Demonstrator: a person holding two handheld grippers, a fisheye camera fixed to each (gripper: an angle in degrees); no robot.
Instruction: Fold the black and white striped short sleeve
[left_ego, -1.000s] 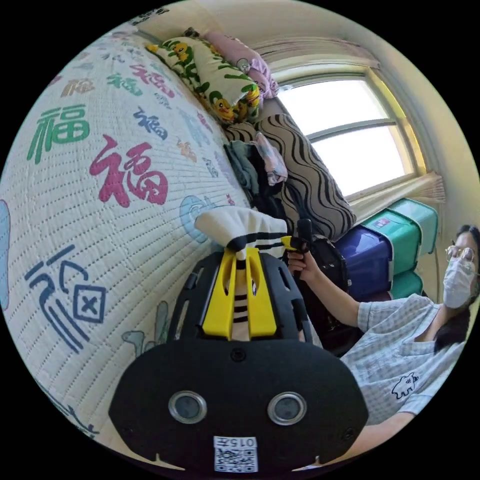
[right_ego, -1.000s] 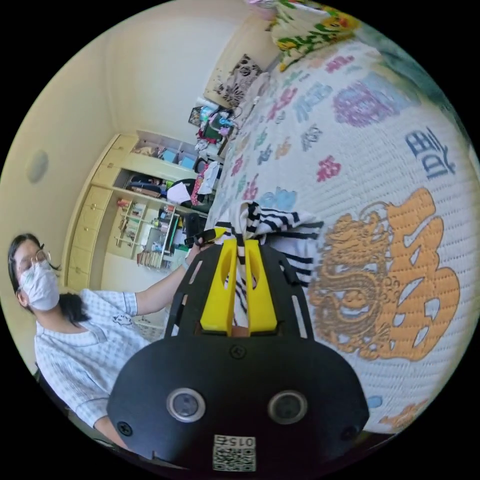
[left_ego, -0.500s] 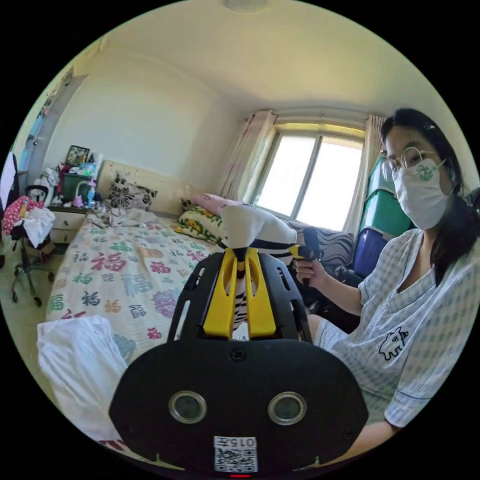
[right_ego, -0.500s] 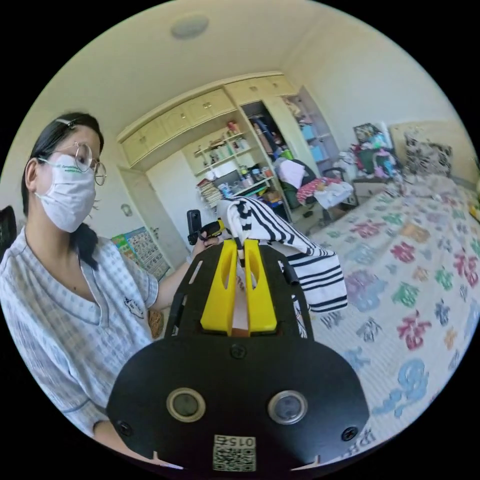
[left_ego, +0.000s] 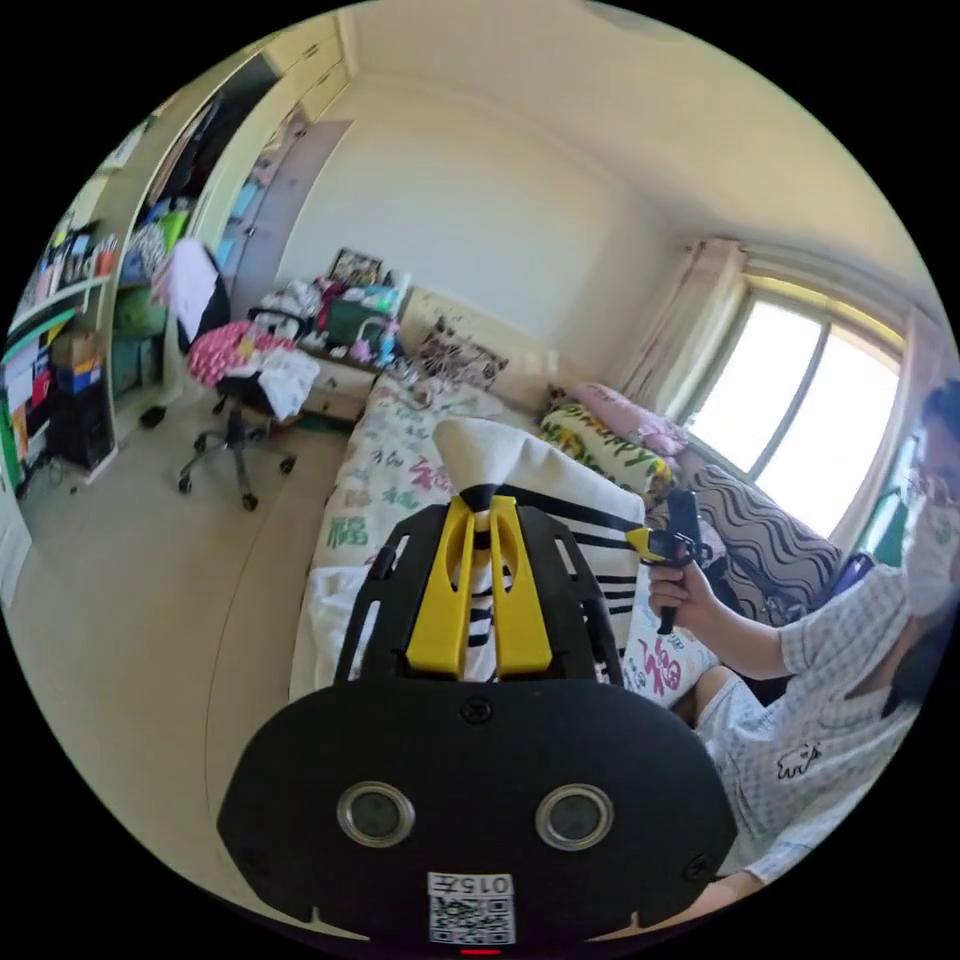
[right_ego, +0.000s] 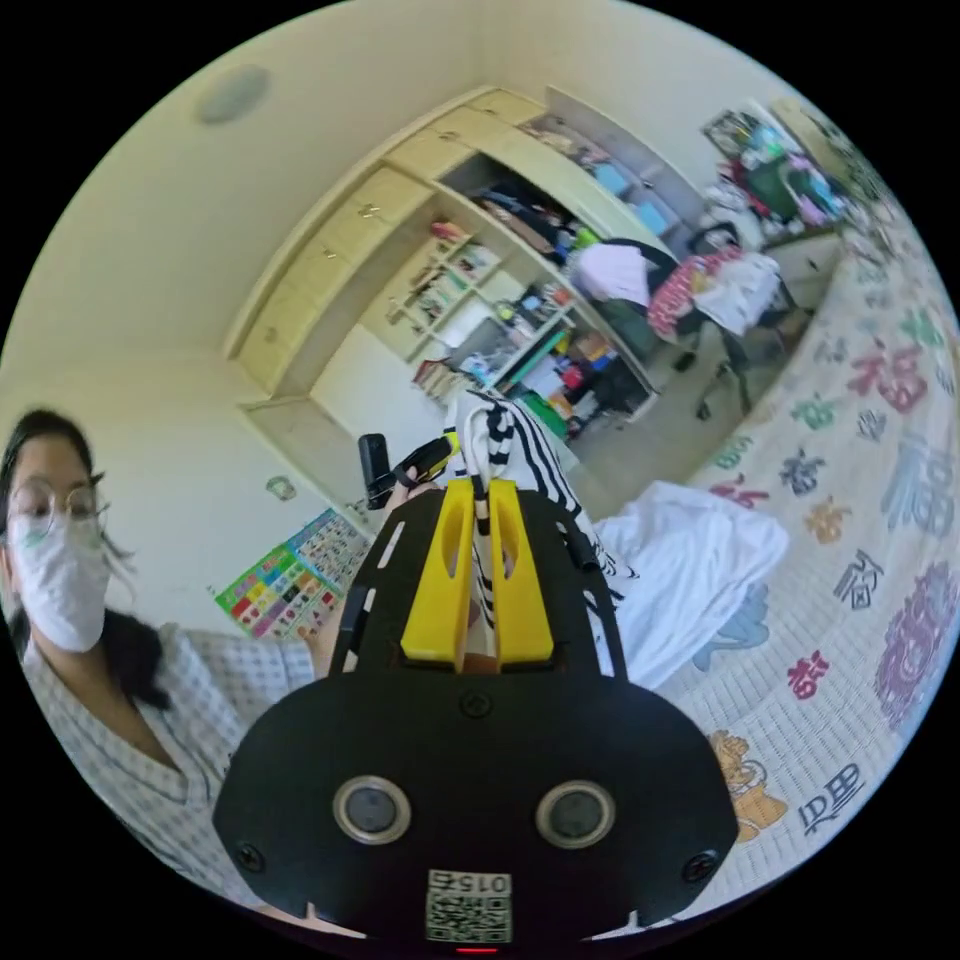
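The black and white striped short sleeve (left_ego: 560, 500) hangs in the air between both grippers, stretched across above the bed. In the left gripper view my left gripper (left_ego: 479, 507) is shut on one bunched end of it, cloth puffing out past the yellow jaws. My right gripper (left_ego: 648, 543) shows farther off in a hand, pinching the other end. In the right gripper view my right gripper (right_ego: 480, 490) is shut on the striped shirt (right_ego: 520, 450), which drapes down to the right; the left gripper (right_ego: 432, 458) shows behind it in a hand.
The bed (right_ego: 880, 560) with a quilt of coloured characters lies below, a white garment (right_ego: 690, 570) on its near edge. An office chair (left_ego: 235, 400) piled with clothes, shelves (right_ego: 500, 330), pillows (left_ego: 600, 450) and a window (left_ego: 800, 430) surround it. A person (right_ego: 90, 640) in a checked top holds both grippers.
Both hands have lifted the shirt off the bed into the air and spread apart, pulling it wider. Both cameras have swung, from quilt to room. Both grips have stayed shut.
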